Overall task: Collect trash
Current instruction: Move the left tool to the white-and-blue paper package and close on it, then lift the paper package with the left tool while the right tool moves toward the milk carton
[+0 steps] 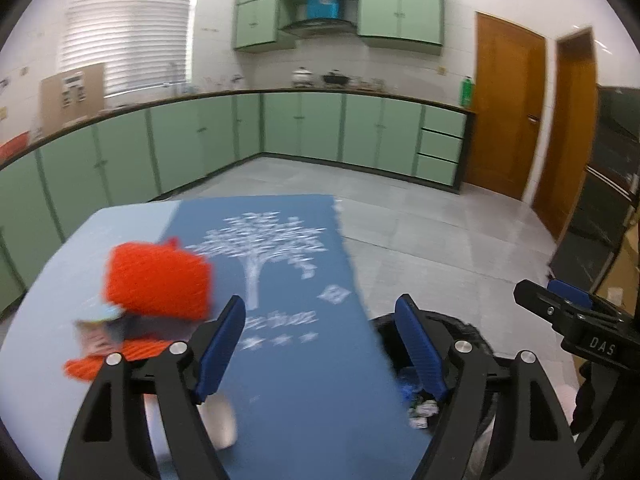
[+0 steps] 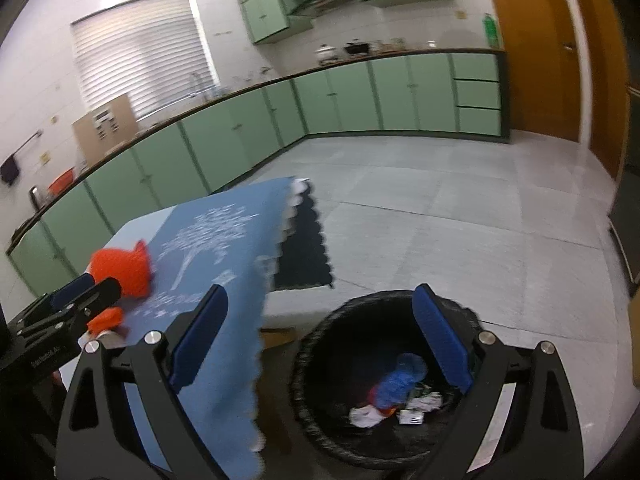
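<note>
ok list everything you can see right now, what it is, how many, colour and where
table: one, pale blue top, lower left.
cloth: one, blue with white tree print, draped over the table's right edge.
knitted items: apparently two, orange, on the table's left part; too blurred to identify.
packet: one, multicoloured, beside the orange items; blurred.
trash bin: one, black, on the floor right of the table.
trash: several pieces, blue, white and red, inside the bin.
cabinets: green, along the walls.
doors: two, brown wood, right.
bottle: one, green, counter end.
left gripper: black, blue fingers, open, over the table edge.
right gripper: black, blue fingers, open, above the bin.
</note>
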`<state>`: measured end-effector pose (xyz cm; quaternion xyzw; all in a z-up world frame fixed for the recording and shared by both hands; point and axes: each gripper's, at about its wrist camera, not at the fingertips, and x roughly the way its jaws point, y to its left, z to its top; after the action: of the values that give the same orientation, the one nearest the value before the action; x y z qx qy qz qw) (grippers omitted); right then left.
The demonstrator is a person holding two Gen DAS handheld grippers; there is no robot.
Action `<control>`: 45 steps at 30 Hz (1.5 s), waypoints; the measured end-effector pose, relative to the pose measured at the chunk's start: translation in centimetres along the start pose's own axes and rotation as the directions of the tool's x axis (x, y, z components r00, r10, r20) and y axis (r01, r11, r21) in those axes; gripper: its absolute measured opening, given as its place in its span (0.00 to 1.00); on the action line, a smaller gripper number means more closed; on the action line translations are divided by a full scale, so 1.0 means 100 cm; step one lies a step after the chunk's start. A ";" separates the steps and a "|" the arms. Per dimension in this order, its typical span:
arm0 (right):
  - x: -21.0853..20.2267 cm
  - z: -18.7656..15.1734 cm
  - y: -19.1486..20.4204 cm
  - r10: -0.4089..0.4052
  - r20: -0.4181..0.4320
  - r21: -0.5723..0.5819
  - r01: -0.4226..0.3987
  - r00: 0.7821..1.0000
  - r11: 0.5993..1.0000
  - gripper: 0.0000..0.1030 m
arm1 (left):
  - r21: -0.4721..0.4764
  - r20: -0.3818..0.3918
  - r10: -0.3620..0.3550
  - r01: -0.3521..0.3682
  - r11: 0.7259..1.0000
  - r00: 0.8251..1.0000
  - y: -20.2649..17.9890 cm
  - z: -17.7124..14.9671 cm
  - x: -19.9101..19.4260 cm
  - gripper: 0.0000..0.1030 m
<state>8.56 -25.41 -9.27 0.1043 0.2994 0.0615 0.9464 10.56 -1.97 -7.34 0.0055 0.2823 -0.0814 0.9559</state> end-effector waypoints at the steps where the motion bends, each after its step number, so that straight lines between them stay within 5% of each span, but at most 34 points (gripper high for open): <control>1: 0.001 -0.001 0.009 0.017 -0.001 -0.009 -0.017 1.000 1.000 0.88 | -0.009 0.003 0.019 -0.019 1.000 1.000 0.008 -0.003 -0.004 0.74; 10: 0.010 -0.014 0.064 0.087 -0.019 -0.087 -0.089 0.996 0.992 0.88 | -0.100 -0.047 0.129 -0.133 0.986 0.991 0.070 -0.042 -0.027 0.79; 26: 0.030 -0.032 0.092 0.115 -0.085 -0.139 -0.126 0.990 0.982 0.88 | -0.183 -0.156 0.094 -0.122 0.976 0.983 0.089 -0.075 0.007 0.79; 45: 0.038 -0.037 0.087 0.113 -0.099 -0.123 -0.124 0.989 0.985 0.88 | -0.153 -0.162 0.039 -0.064 0.986 0.986 0.073 -0.076 0.006 0.72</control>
<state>9.00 -15.74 -12.31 0.0575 0.3312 0.1417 0.9311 8.10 5.57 -14.27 -0.0562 0.3626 -0.0331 0.9297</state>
